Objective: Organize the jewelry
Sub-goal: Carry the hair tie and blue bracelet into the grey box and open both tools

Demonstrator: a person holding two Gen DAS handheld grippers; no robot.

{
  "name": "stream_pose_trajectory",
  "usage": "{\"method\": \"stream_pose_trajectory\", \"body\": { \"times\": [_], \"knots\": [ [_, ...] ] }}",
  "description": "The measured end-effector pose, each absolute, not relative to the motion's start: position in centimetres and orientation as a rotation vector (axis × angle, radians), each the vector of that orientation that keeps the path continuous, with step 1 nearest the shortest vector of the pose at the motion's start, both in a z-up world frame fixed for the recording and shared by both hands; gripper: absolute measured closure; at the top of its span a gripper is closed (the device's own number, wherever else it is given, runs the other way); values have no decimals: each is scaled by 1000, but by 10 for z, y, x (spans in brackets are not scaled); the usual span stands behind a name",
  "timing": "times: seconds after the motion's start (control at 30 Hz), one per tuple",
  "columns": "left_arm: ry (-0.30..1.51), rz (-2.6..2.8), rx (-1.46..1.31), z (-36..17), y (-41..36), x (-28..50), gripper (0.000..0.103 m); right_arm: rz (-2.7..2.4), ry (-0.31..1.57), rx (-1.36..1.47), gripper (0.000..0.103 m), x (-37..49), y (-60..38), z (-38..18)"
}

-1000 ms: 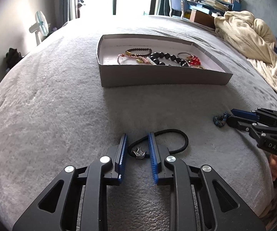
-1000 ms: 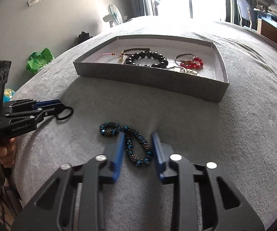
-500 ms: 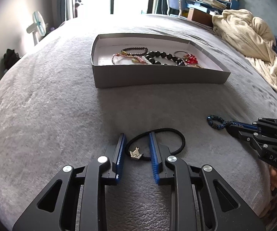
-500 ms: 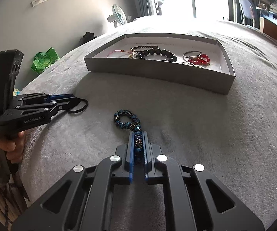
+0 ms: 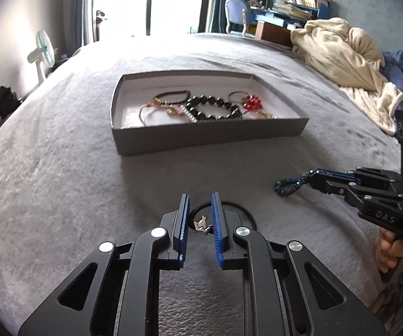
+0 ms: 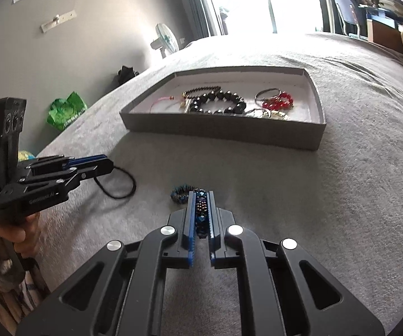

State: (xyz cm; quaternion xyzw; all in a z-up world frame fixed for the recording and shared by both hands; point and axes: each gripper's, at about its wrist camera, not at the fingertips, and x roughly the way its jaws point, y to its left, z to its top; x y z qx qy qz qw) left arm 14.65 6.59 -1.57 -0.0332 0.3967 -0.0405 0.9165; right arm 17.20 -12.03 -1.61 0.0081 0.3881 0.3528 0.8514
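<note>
A grey shallow box (image 5: 210,137) on the bed holds black-bead, red-bead and cord bracelets, while nearer lie a black hair tie (image 5: 243,210) with a small metal charm and a blue beaded bracelet (image 6: 183,193) pinched at one end.

daylight from far window (image 5: 145,2), blown out white in both views. grey bedspread (image 5: 61,168) evenly lit, soft shadow near front wall of tray (image 6: 224,133). strong fisheye bending, dark vignette corners. slight motion blur on left gripper (image 6: 100,165) in right view.
</note>
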Motion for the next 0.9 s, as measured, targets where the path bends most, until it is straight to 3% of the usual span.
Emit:
{"method": "stream_pose_trajectory", "body": {
  "times": [0.9],
  "knots": [
    [693, -110, -102, 47, 86, 195, 86, 700, 690, 60, 96, 225, -122, 47]
  ]
}}
